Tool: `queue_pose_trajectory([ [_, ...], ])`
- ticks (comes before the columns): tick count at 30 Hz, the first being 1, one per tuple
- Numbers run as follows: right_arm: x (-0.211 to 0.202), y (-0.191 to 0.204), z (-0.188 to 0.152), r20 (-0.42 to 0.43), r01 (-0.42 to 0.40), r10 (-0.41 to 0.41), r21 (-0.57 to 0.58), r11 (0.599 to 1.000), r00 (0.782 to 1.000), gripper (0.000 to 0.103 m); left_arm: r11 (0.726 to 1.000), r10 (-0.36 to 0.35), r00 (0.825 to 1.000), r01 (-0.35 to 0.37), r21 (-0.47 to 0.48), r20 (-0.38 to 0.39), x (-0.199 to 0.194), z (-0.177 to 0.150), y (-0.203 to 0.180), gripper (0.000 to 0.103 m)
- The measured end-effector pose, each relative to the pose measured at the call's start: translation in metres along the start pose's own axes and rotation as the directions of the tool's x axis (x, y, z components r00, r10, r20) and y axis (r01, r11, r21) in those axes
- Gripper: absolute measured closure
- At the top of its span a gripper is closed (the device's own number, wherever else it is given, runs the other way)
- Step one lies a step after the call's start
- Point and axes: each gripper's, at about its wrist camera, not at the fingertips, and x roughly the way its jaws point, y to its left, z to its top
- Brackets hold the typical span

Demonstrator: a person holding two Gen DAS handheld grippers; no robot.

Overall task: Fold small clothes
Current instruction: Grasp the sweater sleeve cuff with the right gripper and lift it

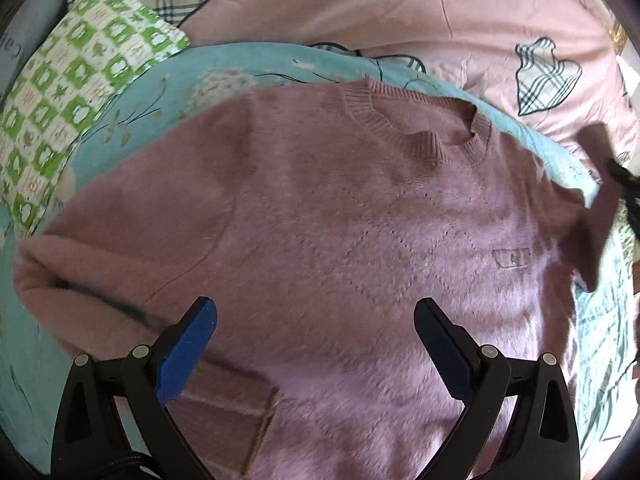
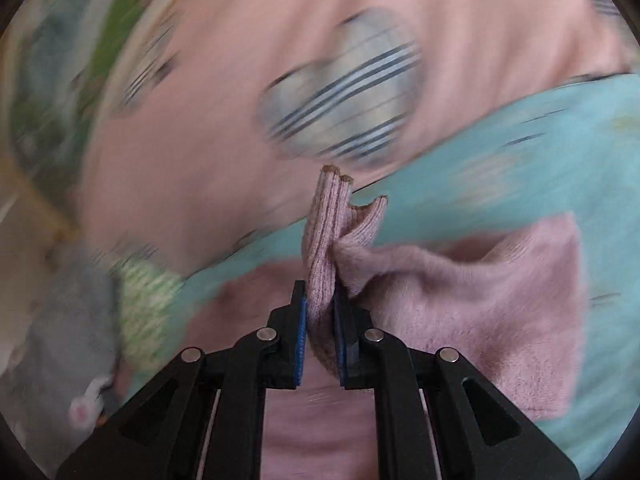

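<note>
A fuzzy pink sweater (image 1: 340, 220) lies front up on a teal blanket (image 1: 248, 64), collar toward the far side. Its left sleeve is folded in near my left gripper. My left gripper (image 1: 316, 312) is open and empty, hovering above the sweater's lower body. My right gripper (image 2: 320, 300) is shut on the ribbed cuff (image 2: 324, 240) of the sweater's right sleeve (image 2: 460, 300) and holds it lifted off the bed. In the left wrist view that lifted sleeve (image 1: 592, 208) shows at the right edge, with the right gripper's tip (image 1: 624, 180) dark beside it.
A pink quilt (image 1: 400, 8) with plaid hearts covers the far side of the bed. A green and white checked pillow (image 1: 72, 100) lies at the left. A grey stuffed toy (image 2: 68, 340) sits at the left of the blurred right wrist view.
</note>
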Motion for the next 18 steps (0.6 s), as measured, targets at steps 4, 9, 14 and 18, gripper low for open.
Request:
queue_pose_trajectory([
  [4,0.060,0.060,-0.036,-0.129,-0.119,0.109,-0.076,0.990,0.986,0.090,0.999,-0.036,0.999,0.036,-0.029,0.013,-0.014,-0.007,0.018,0.004],
  [9,0.112,0.107,-0.075,-0.259,-0.211,0.174,-0.120,0.970,0.950,0.090,0.996,-0.053,0.999,0.054,-0.072,0.015,-0.022,-0.014,0.034,0.004],
  [14,0.149,0.130,-0.101,-0.352,-0.269,0.211,-0.126,0.955,0.912,0.091,0.993,-0.064,0.998,0.065,-0.099,0.010,-0.022,-0.018,0.042,0.004],
  [18,0.166,0.142,-0.113,-0.423,-0.307,0.225,-0.137,0.942,0.878,0.090,0.990,-0.084,0.996,0.082,-0.116,-0.012,-0.013,-0.014,0.042,0.004],
])
